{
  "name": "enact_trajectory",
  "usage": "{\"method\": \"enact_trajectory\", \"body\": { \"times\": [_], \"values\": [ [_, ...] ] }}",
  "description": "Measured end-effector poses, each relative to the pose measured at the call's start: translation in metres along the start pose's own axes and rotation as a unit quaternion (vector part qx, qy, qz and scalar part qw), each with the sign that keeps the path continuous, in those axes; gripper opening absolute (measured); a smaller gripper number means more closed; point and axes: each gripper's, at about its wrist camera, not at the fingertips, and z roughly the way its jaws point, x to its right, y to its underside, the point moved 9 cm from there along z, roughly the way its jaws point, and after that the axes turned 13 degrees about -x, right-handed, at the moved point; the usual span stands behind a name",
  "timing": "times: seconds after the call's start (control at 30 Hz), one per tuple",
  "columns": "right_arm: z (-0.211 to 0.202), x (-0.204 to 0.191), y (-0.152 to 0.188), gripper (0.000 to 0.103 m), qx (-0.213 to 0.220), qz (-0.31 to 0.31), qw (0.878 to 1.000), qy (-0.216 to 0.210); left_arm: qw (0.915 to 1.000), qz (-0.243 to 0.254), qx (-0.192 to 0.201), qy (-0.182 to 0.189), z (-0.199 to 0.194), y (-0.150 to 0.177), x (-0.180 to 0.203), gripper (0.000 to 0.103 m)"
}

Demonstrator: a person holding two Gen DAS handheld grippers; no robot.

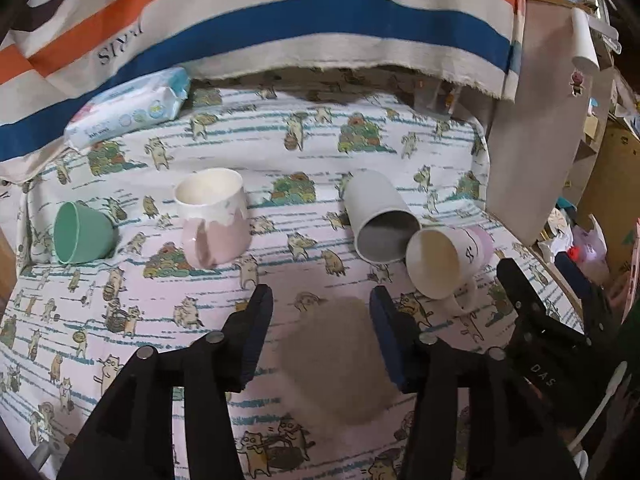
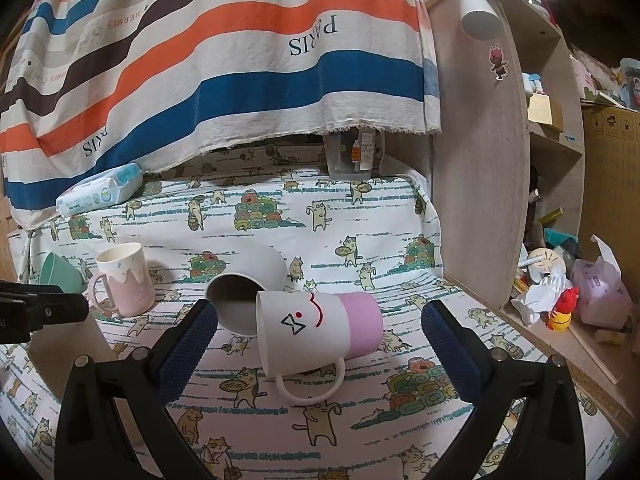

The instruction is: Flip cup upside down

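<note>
The right gripper (image 2: 316,332) hovered w/ jaws wide, empty, straddling the smiley mug (image 2: 316,320), not touching it. That mug, white w/ a pink base band, lay on its side near the right edge of the surface (image 2: 360,216), mouth toward the left, handle (image 2: 310,384) flat on the cat-print cloth toward the camera. Its rim sat against or just beside the open mouth of the grey tumbler (image 2: 248,280), also on its side behind it; whether they touched couldn't be told.

The left gripper (image 1: 320,320) hung further left, jaws open to a medium gap, holding nothing, over bare cloth. Beyond it stood the pink drip-glaze mug (image 1: 214,216), upright, and the green cup (image 1: 80,234) tipped over near the left edge. A wipes pack (image 1: 128,108) lay at the back left corner under the striped drape (image 1: 280,20).

Which cup was meant wasn't stated; judging by the right jaws' position, prob. the smiley mug.

Risks from here:
- Mug was round and on its side, so uneven jaw contact could roll it away or into the tumbler, which could then roll too.
- Handle lying low might catch a jaw or snag the cloth during the turn.
- Glazed wall prob. slick; a grip off-centre could let it swing or slip mid-flip.
- Soft cloth could bunch, leaving the rim uneven when set down.
</note>
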Motion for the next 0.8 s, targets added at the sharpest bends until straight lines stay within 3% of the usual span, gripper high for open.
{"method": "enact_trajectory", "body": {
  "times": [0.23, 0.4, 0.8],
  "values": [
    [0.000, -0.001, -0.001, 0.103, 0.000, -0.001, 1.000, -0.001, 0.9963, -0.004, 0.080, -0.030, -0.032, -0.007, -0.022, 0.082],
    [-0.001, -0.006, -0.002, 0.103, 0.000, -0.007, 1.000, -0.003, 0.9908, -0.015, 0.125, -0.049, -0.052, -0.009, -0.048, 0.095],
    [-0.003, -0.016, -0.002, 0.103, 0.005, -0.028, 1.000, -0.001, 0.9816, -0.024, 0.167, -0.090, -0.060, 0.018, -0.083, 0.102]
  ]
}}
